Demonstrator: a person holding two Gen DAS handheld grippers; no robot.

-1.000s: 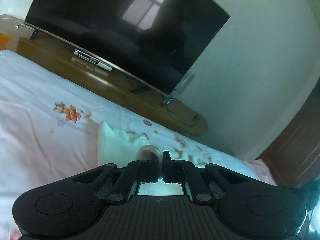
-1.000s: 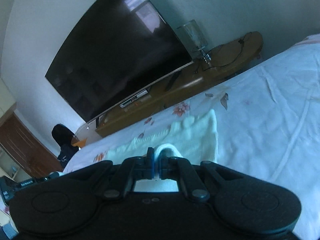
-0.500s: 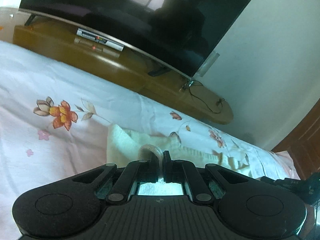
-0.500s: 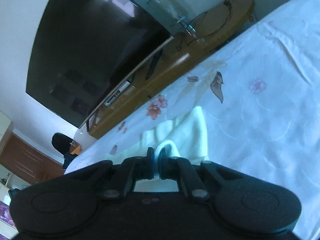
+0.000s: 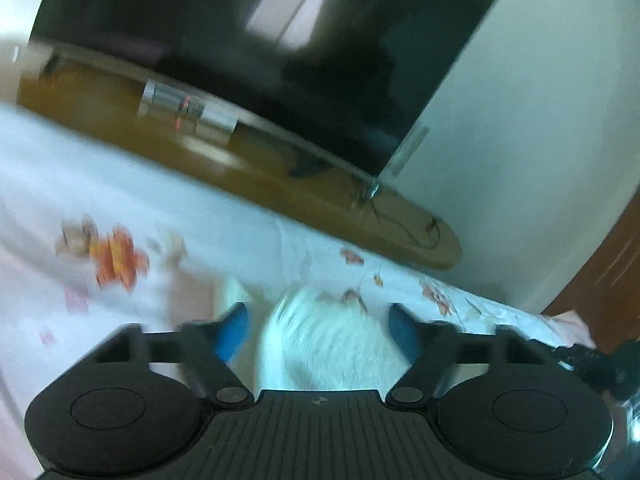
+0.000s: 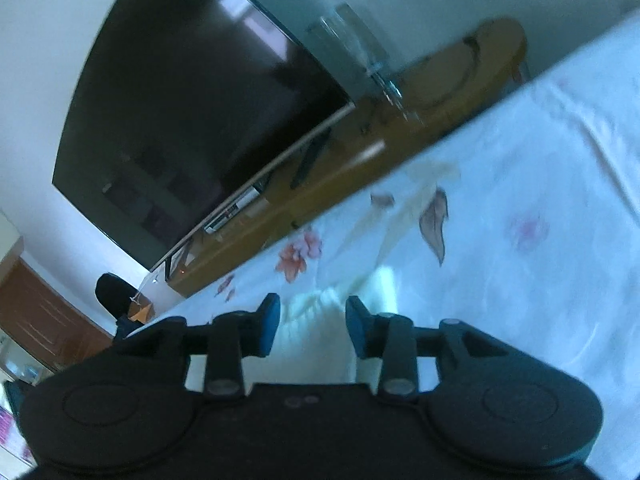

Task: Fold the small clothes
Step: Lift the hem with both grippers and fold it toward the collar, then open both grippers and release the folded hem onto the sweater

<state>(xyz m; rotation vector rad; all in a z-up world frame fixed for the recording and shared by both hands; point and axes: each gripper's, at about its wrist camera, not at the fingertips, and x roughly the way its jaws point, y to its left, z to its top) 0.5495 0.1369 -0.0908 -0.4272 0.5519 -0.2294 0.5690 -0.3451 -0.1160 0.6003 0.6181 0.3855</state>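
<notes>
A small pale cream knitted garment (image 5: 332, 344) lies on the floral bedsheet (image 5: 80, 200). My left gripper (image 5: 318, 326) is low over it, and its jaws are opening. The blue pads (image 5: 232, 330) stand wide apart, with the blurred cloth lying between them untouched. In the right wrist view the same garment (image 6: 312, 344) lies under my right gripper (image 6: 312, 326), whose jaws are opening too. Its blue pads (image 6: 268, 326) are a smaller way apart and clear of the cloth between them.
Beyond the bed's far edge runs a long wooden TV stand (image 5: 256, 176) with a large dark television (image 5: 248, 52) on it. A set-top box (image 5: 188, 110) sits on the stand. A brown door (image 5: 604, 264) is at the right and a dark chair (image 6: 114, 292) at the left.
Both grippers were shut on the garment's edge and have let go, their jaws now apart. The cloth has dropped onto the bed. Earlier both hands came forward and down.
</notes>
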